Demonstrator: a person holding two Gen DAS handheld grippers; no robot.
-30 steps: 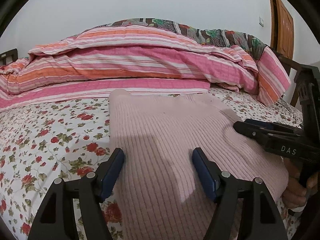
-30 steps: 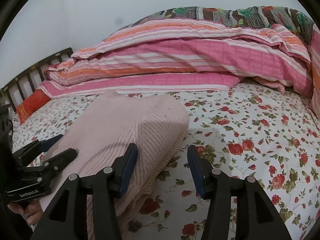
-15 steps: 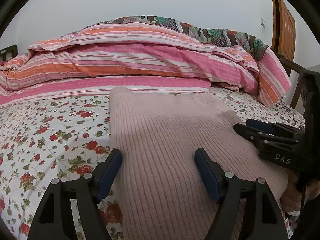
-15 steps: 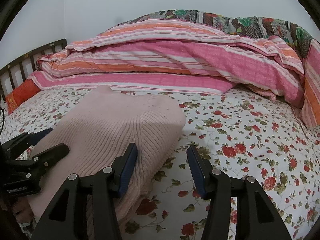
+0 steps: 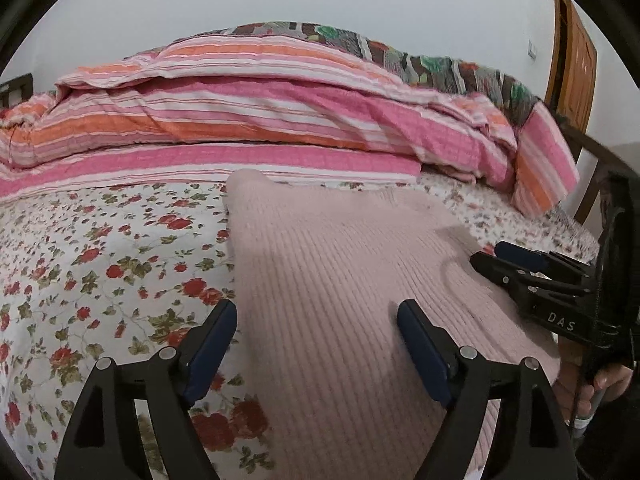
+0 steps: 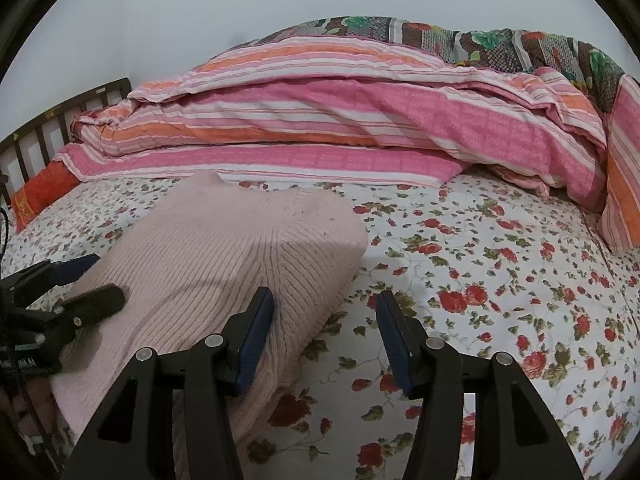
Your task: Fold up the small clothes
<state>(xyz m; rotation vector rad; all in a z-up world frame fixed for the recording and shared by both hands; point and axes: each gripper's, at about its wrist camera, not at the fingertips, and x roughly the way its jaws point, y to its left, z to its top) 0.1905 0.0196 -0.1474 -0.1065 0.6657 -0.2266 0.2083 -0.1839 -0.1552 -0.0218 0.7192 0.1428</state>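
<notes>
A folded pale-pink ribbed knit sweater lies on the bed, on a white bedsheet printed w/ red roses and green leaves. Its far end sits just short of a heaped pink, orange and white striped quilt piled along the back of the bed; a dark patchwork blanket w/ green flowers shows over the top of that heap.

Left tool hangs over the near left part of the sweater, jaws wide apart and just been opening further. Its left blue pad is over the sheet right at the sweater's left edge, the right pad over the knit; the cloth lies flat under the gap – nothing pinched.

Right tool is at the sweater's right edge, jaws about half open and just been widening too. Its left pad lies against the thick folded edge of the knit, the right pad over bare sheet – pads aren't pressing on anything. Seen from the left side, this tool reaches in across the sweater's right side, and a hand grips its handle at the bed's near edge.

Far left, an orange-red pillow lies against a dark wooden slatted bed rail. On the right, a brown wooden door is set in the pale wall.
</notes>
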